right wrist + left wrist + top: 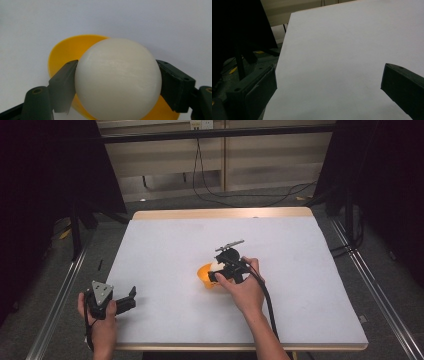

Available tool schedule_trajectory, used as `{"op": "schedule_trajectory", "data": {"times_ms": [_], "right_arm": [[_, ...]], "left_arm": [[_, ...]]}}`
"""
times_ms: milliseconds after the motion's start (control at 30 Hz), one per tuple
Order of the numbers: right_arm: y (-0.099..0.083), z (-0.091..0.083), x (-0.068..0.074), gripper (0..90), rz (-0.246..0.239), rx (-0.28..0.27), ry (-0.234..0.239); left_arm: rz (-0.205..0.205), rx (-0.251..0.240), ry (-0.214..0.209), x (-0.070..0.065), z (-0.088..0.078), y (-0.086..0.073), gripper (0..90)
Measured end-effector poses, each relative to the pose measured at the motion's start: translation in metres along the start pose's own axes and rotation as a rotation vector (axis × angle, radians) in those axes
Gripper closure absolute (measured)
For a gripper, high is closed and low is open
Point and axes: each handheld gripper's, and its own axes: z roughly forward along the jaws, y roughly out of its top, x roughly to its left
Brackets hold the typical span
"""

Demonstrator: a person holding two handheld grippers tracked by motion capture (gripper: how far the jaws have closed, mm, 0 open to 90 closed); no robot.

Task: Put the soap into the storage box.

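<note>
A white ball (pixel 117 77) sits clamped between the two black jaws of my right gripper (pixel 117 82), directly over a yellow bowl (pixel 62 52). From above, the right gripper (pixel 220 270) hangs over that yellow bowl (pixel 203 274) near the middle of the white table, with a bit of the ball (pixel 216 265) showing. My left gripper (pixel 131 299) rests at the table's front left corner, jaws wide apart and nothing between them. In the left gripper view its jaws frame bare white table (pixel 337 57).
The white tabletop (pixel 300 270) has a wooden far edge (pixel 220 213). Metal rails (pixel 55 305) run along both sides on the floor. Cables (pixel 240 195) lie on the floor beyond the table.
</note>
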Motion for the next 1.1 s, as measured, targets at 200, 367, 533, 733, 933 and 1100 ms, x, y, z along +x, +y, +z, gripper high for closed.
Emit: {"op": "schedule_trajectory", "data": {"times_ms": [200, 367, 533, 733, 933, 1100], "right_arm": [[-0.001, 0.002, 0.0, 22.8, -0.003, 0.009, 0.006], [-0.003, 0.002, 0.0, 20.6, 0.002, -0.013, 0.023], [-0.002, -0.007, -0.004, 18.3, 0.016, -0.048, 0.014], [-0.002, -0.018, -0.013, 18.0, 0.035, -0.083, 0.008], [-0.004, -0.027, -0.022, 16.7, 0.042, -0.111, -0.009], [-0.008, -0.032, -0.031, 14.5, 0.05, -0.135, -0.032]], "left_arm": [[-0.002, 0.0, 0.001, 0.0, 0.0, 0.0, 0.1], [-0.001, 0.002, 0.002, 0.0, 0.0, 0.0, 0.1], [-0.002, 0.003, 0.001, 0.0, 0.0, 0.0, 0.1], [-0.002, 0.003, 0.0, -0.001, 0.0, 0.0, 0.1], [-0.001, 0.004, 0.001, -0.001, 0.001, 0.0, 0.1], [-0.001, 0.004, 0.001, -0.001, 0.001, 0.0, 0.1]]}}
